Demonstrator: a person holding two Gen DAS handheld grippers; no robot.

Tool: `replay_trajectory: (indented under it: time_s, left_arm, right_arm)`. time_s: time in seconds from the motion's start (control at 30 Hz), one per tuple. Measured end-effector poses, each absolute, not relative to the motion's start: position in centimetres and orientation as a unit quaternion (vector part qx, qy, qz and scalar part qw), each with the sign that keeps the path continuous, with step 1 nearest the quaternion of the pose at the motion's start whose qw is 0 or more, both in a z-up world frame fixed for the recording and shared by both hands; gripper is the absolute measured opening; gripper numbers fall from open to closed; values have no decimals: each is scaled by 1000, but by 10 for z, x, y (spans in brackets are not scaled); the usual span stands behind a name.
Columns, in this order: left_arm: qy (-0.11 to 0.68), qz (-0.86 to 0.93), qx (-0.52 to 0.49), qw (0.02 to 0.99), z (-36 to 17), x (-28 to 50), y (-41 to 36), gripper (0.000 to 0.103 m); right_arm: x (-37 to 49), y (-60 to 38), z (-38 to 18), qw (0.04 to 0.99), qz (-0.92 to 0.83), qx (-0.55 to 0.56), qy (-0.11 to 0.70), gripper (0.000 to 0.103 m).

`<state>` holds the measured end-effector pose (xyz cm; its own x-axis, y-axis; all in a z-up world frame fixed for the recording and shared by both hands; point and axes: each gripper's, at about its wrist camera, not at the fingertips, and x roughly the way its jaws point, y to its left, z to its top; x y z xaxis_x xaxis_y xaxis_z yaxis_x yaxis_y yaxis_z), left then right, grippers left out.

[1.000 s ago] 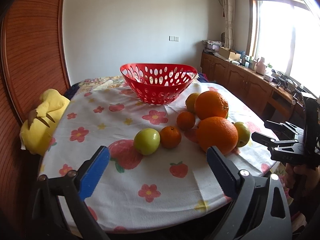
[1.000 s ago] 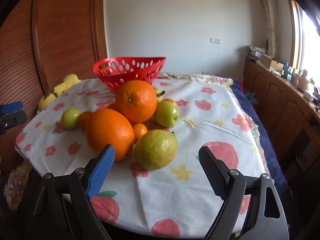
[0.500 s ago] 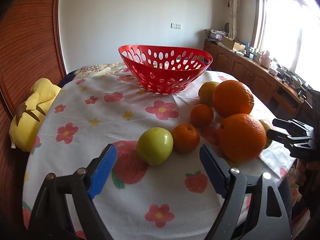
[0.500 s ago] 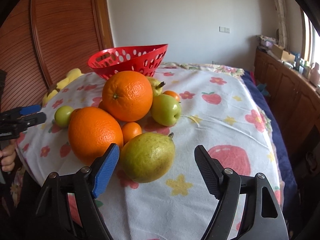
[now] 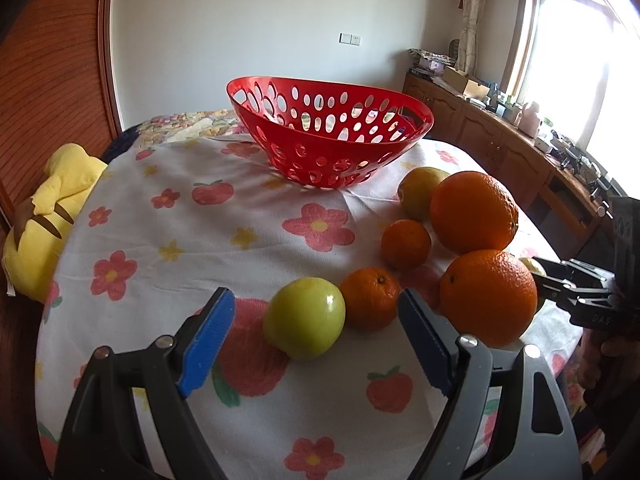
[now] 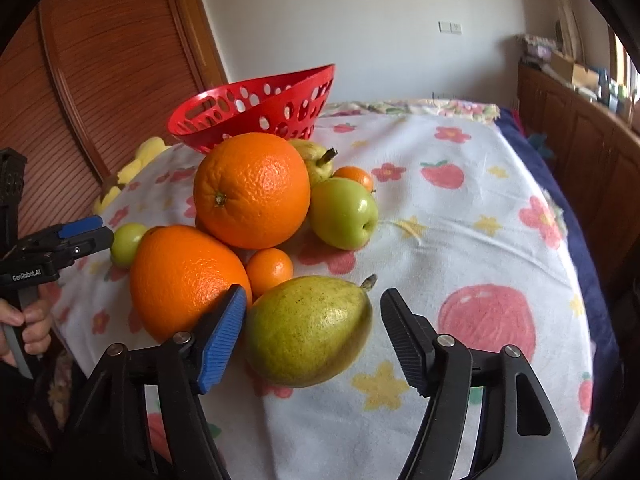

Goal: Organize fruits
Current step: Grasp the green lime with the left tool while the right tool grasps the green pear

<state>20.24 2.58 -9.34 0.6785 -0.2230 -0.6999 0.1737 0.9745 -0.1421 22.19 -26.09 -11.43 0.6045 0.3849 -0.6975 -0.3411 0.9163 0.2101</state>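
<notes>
A red perforated basket (image 5: 332,136) stands empty at the back of the cloth-covered table (image 5: 180,216); it also shows in the right wrist view (image 6: 256,108). My left gripper (image 5: 316,336) is open around a small green apple (image 5: 304,322), with a mandarin (image 5: 370,298) beside it. My right gripper (image 6: 312,340) is open around a green-yellow pear (image 6: 308,330). Two big oranges (image 6: 252,190) (image 6: 184,276), a larger green apple (image 6: 344,218), another pear (image 6: 316,156) and small mandarins (image 6: 270,266) lie clustered between.
A yellow plush toy (image 5: 44,212) lies at the table's left edge by a wooden wall panel (image 5: 48,80). Wooden cabinets (image 5: 500,148) with clutter run along the right under a window. The table edge drops off close to both grippers.
Both grippers have moved forward toward the fruit. The left jaws now flank the small green apple and the right jaws flank the near pear. No fruit has moved.
</notes>
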Motion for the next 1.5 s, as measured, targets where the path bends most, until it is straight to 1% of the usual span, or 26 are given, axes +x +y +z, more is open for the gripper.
replay_trajectory:
  time_s: [0.33,0.4,0.43,0.57,0.7,0.83,1.33,1.43,1.47,1.5]
  left_arm:
    - [410,-119,-23,904,-98,219,24,83]
    - [416,-123,-25,901,-101,223,24,75]
    - [420,-123,-26,899,-103,225,24,74]
    - [432,-118,-30,894,-108,229,29,62]
    - [438,-118,-36,890,-109,231,36,56]
    - [447,-130,-45,884,-111,231,41,57]
    - [482,-145,-13,864,-116,229,32,58]
    - [488,-152,-8,860,-118,229,31,56]
    - [485,-153,-1,861,-118,229,30,52]
    - [483,-155,0,862,-118,228,29,51]
  right_arm:
    - [230,-267,-122,872,209,89,434,74]
    - [232,-268,-121,869,215,91,436,71]
    - [232,-268,-121,869,215,89,437,70]
    - [233,-267,-118,868,216,78,441,69]
    - [234,-266,-113,877,197,32,438,69]
    - [236,-271,-111,884,175,0,434,69]
    - [245,-267,-111,879,173,-10,444,71]
    - [246,-267,-113,878,169,-11,448,71]
    - [246,-267,-114,877,167,-12,450,72]
    - [246,-267,-116,877,166,-14,451,72]
